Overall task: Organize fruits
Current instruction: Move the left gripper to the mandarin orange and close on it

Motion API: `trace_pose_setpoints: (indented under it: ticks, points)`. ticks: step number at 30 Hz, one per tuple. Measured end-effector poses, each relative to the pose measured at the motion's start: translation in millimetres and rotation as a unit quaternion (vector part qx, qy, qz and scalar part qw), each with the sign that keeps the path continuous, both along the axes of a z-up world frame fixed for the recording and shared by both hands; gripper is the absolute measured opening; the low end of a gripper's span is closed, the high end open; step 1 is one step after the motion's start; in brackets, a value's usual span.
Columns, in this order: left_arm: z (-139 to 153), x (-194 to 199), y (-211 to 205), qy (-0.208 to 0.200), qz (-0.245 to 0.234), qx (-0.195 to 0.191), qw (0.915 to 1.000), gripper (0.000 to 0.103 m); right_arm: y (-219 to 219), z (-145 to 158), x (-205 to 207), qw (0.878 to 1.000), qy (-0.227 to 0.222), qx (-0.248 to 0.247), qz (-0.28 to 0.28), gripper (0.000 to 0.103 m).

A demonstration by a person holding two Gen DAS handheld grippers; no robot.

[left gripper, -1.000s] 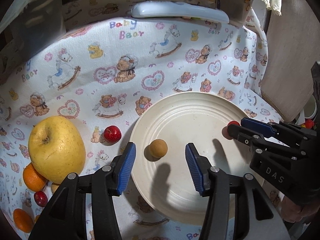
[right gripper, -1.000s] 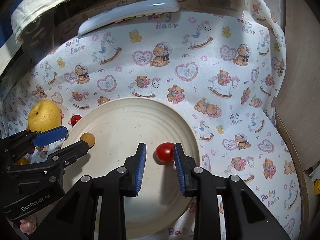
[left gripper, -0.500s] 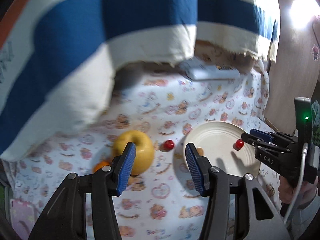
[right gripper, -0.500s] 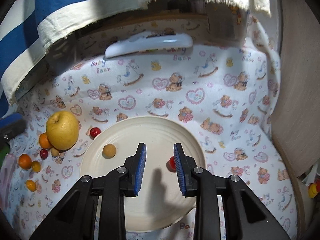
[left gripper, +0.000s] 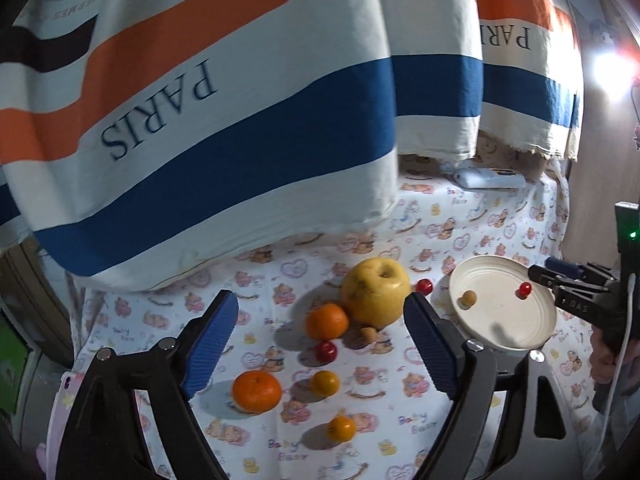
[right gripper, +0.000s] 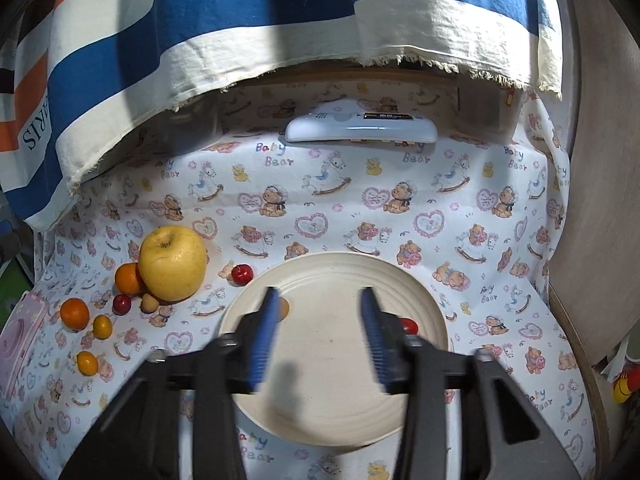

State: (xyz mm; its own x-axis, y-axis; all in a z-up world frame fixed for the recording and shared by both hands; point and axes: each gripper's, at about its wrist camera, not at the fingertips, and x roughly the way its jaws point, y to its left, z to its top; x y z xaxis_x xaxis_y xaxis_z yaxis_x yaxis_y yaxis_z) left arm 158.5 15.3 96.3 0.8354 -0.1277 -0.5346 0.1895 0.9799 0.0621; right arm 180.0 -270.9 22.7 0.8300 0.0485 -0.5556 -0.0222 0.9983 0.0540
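A: Progress? Early, judging by the layout. The cream plate (right gripper: 424, 300) holds only two pieces: a small tan round fruit (left gripper: 467, 298) near its left rim and a red cherry-like fruit (left gripper: 524, 289) toward its right. In the right wrist view both are partly hidden behind the tool fingers.

B: What's left?

A: Most of it. The big yellow apple (right gripper: 173, 263) sits on the bear-print counter cloth (right gripper: 340, 208), left of the plate, touching an orange (left gripper: 326, 321). Around them: a small tan fruit (left gripper: 368, 335), a red one (left gripper: 325, 351), a second orange (left gripper: 256, 391), two small orange kumquat-like fruits (left gripper: 325, 383) (left gripper: 341, 428). Another red fruit (right gripper: 242, 274) lies just beside the plate rim, off it.

B: Tools?

A: Left tool (left gripper: 320, 344) is spread wide, nothing between the pads, hovering over the loose cluster. Right tool (right gripper: 320, 332) is also apart and empty, above the plate.

B: Other stuff?

A: A white remote (right gripper: 362, 129) at the far edge and a striped towel (left gripper: 224, 112) hanging overhead.
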Motion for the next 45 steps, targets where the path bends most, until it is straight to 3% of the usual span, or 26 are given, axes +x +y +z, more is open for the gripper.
trace_pose_setpoints:
  ticks: [6, 9, 13, 17, 22, 25, 31, 37, 45]
  points:
    - [-17.9, 8.6, 25.3, 0.003, 0.024, -0.012, 0.9996, 0.096, 12.7, 7.7, -0.8, 1.0, -0.012, -0.019, -0.01, 0.072]
    - [-30.0, 19.9, 36.9, 0.023, 0.034, -0.026, 0.9988, 0.096, 23.0, 12.5, -1.3, 1.0, -0.014, -0.02, -0.004, 0.077]
    - [-48.1, 35.4, 49.8, 0.066, 0.054, -0.024, 0.9961, 0.096, 43.0, 21.2, -2.0, 1.0, -0.025, -0.017, 0.004, 0.085]
    - [-68.1, 48.6, 58.6, 0.129, 0.066, -0.033, 0.9889, 0.096, 67.3, 27.7, 2.0, 0.999, -0.026, -0.003, 0.023, 0.085]
    - [-84.9, 56.6, 57.1, 0.166, 0.068, -0.017, 0.9835, 0.096, 100.1, 25.2, 10.3, 0.999, -0.017, 0.004, 0.045, 0.085]
    - [-95.3, 65.9, 61.9, 0.199, 0.064, -0.035, 0.9772, 0.094, 113.5, 22.2, 12.5, 0.998, -0.014, 0.002, 0.054, 0.085]
    - [-107.2, 76.3, 68.3, 0.229, 0.073, -0.05, 0.9693, 0.081, 132.1, 20.8, 19.5, 0.998, -0.002, -0.013, 0.061, 0.085]
    - [-113.7, 78.3, 64.1, 0.245, 0.069, -0.045, 0.966, 0.049, 141.9, 23.0, 19.4, 0.998, 0.001, -0.014, 0.065, 0.085]
    - [-116.5, 78.8, 60.8, 0.24, 0.068, -0.028, 0.968, 0.05, 156.4, 12.3, 17.9, 0.997, 0.02, -0.013, 0.072, 0.085]
